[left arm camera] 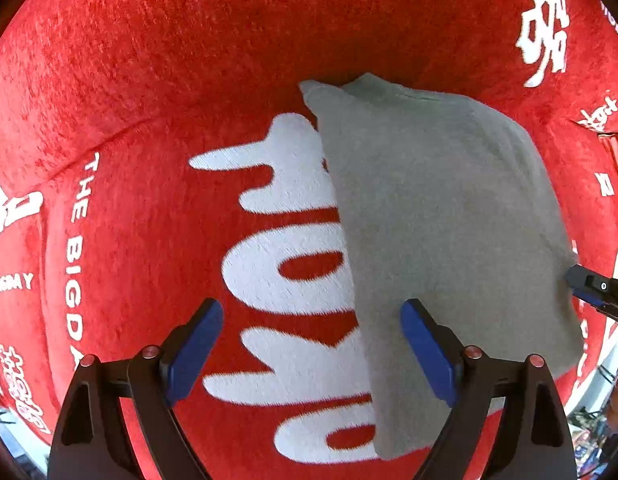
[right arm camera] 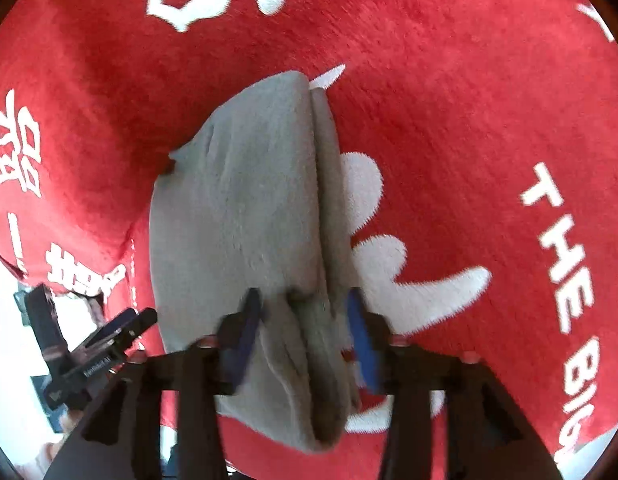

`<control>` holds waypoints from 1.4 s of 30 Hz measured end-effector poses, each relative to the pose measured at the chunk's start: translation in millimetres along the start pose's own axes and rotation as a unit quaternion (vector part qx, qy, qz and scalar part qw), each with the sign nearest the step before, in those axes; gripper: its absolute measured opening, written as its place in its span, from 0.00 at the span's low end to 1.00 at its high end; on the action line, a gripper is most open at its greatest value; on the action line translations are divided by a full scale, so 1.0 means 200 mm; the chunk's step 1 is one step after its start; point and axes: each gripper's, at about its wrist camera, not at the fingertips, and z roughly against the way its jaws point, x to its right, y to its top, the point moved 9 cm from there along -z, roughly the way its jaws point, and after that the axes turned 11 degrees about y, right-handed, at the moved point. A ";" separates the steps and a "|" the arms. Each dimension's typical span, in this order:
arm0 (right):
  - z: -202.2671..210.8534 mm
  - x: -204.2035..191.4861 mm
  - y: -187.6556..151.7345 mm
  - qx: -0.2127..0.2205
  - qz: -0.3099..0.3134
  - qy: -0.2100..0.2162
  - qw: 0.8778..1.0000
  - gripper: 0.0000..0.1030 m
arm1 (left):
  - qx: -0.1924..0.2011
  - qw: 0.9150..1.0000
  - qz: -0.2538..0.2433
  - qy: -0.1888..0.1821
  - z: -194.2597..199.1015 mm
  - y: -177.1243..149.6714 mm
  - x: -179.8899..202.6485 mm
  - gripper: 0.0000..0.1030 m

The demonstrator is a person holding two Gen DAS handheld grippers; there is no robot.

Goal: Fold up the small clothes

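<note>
Grey garment (left arm camera: 441, 216) lies folded on red cloth (left arm camera: 149, 80); your left tongs (left arm camera: 313, 344) released, right tongs (right arm camera: 305, 320) straddle its edge unclenched; final tidy maybe left.

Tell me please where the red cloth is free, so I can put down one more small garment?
Free: the red cloth left of the grey folded garment, over the big white letters, and the stretch beyond its far edge. Crowded: its right edge, where the right gripper straddles the folds.

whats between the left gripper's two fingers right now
In the left wrist view, the left gripper stands open over the red blanket; the grey cloth's edge lies between its fingers, ungripped.
</note>
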 end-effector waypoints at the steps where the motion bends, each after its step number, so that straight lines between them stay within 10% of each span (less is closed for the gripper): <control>1: 0.01 -0.05 -0.03 0.003 0.009 0.000 1.000 0.51 | -0.003 1.000 -0.001 -0.005 0.00 -0.02 0.01 0.88; 7: -0.01 -0.08 -0.18 -0.020 0.005 -0.022 1.000 0.49 | -0.021 1.000 -0.008 -0.021 -0.08 -0.16 0.05 0.89; 9: -0.05 -0.01 -0.25 -0.039 -0.018 -0.031 0.999 0.15 | -0.024 0.999 -0.008 -0.026 -0.09 -0.19 0.05 0.89; 14: -0.06 0.04 -0.30 -0.023 -0.018 -0.063 0.998 0.15 | -0.036 0.998 -0.021 -0.039 -0.09 -0.26 0.05 0.89; 26: 0.07 0.03 -0.40 -0.014 -0.035 -0.125 0.991 0.41 | -0.052 0.998 -0.022 -0.033 -0.03 -0.29 -0.01 0.89; 42: 0.17 -0.15 -0.37 0.024 -0.024 -0.083 0.996 0.79 | -0.040 0.999 -0.009 -0.016 0.04 -0.23 -0.05 1.00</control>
